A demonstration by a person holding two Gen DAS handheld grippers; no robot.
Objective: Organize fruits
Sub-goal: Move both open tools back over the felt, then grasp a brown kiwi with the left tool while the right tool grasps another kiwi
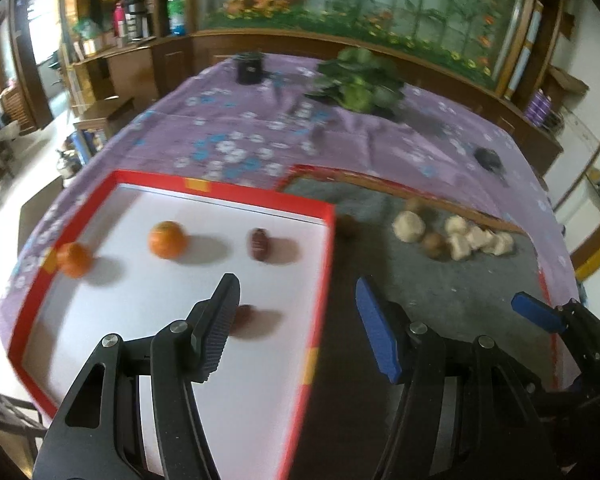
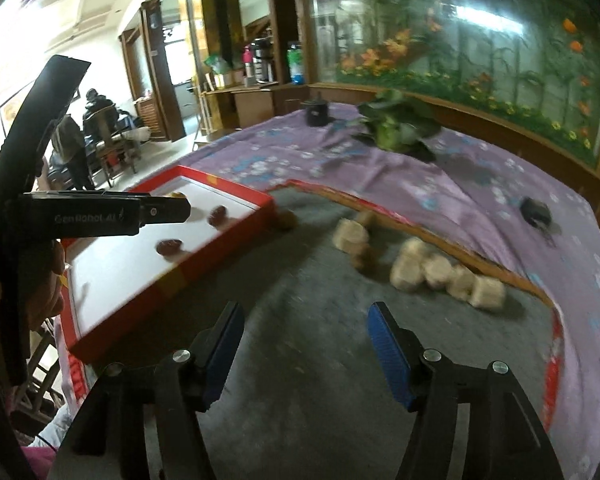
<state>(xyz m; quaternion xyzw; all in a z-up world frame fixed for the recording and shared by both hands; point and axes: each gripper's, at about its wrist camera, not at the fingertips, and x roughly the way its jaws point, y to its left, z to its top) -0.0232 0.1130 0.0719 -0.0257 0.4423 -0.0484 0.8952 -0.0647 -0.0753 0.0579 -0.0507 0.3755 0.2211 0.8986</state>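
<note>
A red box (image 1: 220,190) with a white floor holds two oranges (image 1: 168,239) (image 1: 74,259) and two dark red dates (image 1: 260,245) (image 1: 246,318). My left gripper (image 1: 300,316) hangs open over the box's right wall, with nothing between its fingers. To the right lies a grey tray (image 1: 420,300) with several beige chunks (image 1: 409,226) and small brown fruits (image 1: 434,245). My right gripper (image 2: 306,340) is open and empty above the bare grey tray (image 2: 300,280). The beige chunks (image 2: 352,234) and a brown fruit (image 2: 366,260) lie ahead of it, and the red box (image 2: 228,236) to its left.
A purple floral cloth (image 1: 240,140) covers the table. At the far side stand a leafy plant (image 1: 360,80) and a black cup (image 1: 250,67), with a small dark object (image 1: 487,158) to the right. People sit in the room beyond (image 2: 96,120).
</note>
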